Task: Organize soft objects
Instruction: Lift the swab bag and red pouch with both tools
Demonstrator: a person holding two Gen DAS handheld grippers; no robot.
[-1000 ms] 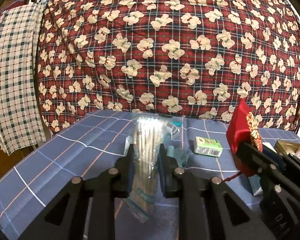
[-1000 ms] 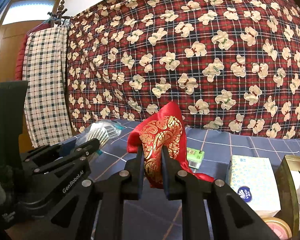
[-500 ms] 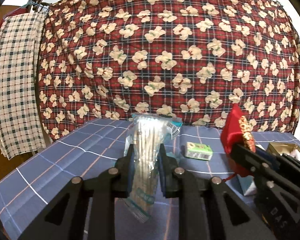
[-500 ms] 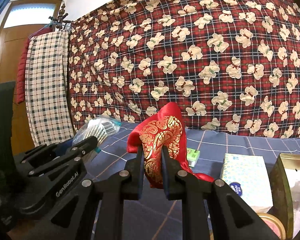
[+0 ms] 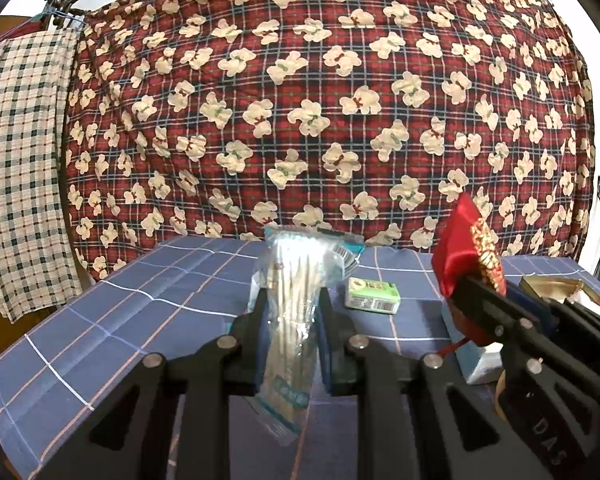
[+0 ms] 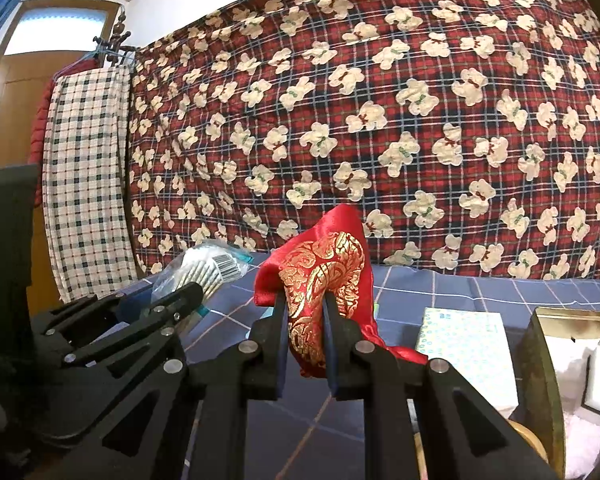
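Left wrist view: left gripper (image 5: 291, 322) clamped on clear plastic packet of wooden sticks (image 5: 290, 308), right gripper (image 6: 305, 334) pinching red-and-gold satin pouch (image 6: 324, 280), both carried above blue checked tabletop (image 5: 120, 312); probably needs a drop-off next, maybe gold box (image 6: 544, 364) at right edge.

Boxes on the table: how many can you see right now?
3. A green box sits mid-table beyond the grippers, a tissue box lies right of the red pouch, and an open gold box sits far right. Others may be hidden.
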